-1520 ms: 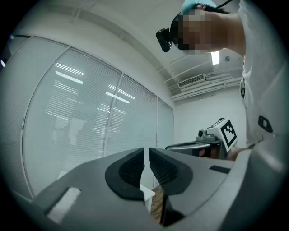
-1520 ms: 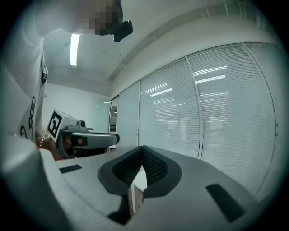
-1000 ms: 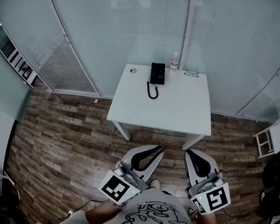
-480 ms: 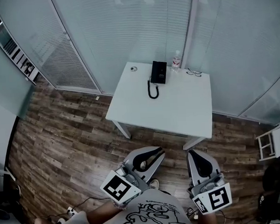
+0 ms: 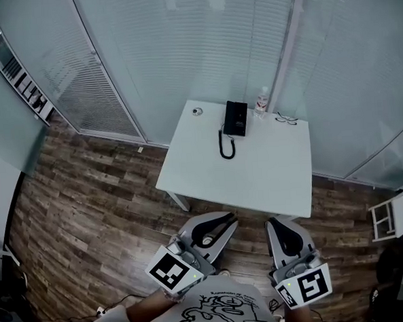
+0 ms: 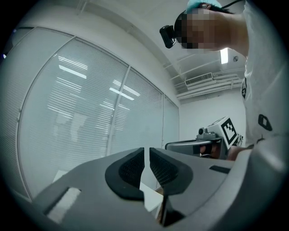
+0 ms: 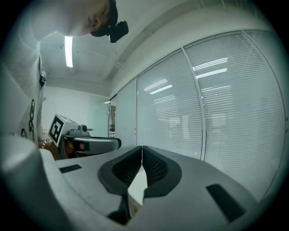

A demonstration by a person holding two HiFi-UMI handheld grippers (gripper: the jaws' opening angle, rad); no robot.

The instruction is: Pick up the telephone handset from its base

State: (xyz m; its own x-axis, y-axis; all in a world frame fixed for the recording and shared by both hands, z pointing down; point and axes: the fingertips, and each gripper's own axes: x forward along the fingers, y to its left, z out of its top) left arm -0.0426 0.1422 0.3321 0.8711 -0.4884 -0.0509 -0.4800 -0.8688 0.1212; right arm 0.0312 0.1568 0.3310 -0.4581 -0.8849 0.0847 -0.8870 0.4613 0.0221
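Ahead of both claws, well apart from them: blind-covered glass walls (image 5: 181, 49), with wood floor (image 5: 88, 198) below. The white surface (image 5: 257, 177) stands between the claws and the walls.

Left claw (image 5: 225, 221) and right claw (image 5: 276, 223) are level and side by side, close to the body. Each gripper view shows its jaws pressed together, nothing between.

The telephone (image 5: 236, 118) is at the far edge of the surface, roughly in line with the gap between the two claws. The handset appears seated on its base, but is too small to separate. The cord (image 5: 224, 146) loops back toward the claws. A bottle (image 5: 261, 101) is just right of the telephone, glasses (image 5: 287, 120) further right, and a small round item (image 5: 197, 111) to the left.

Step in hand: approach, with no contact yet. Next move, as judged: close the distance to the surface, spread one claw's jaws, line them across the handset, clamp and lift, leaving the cord slack.
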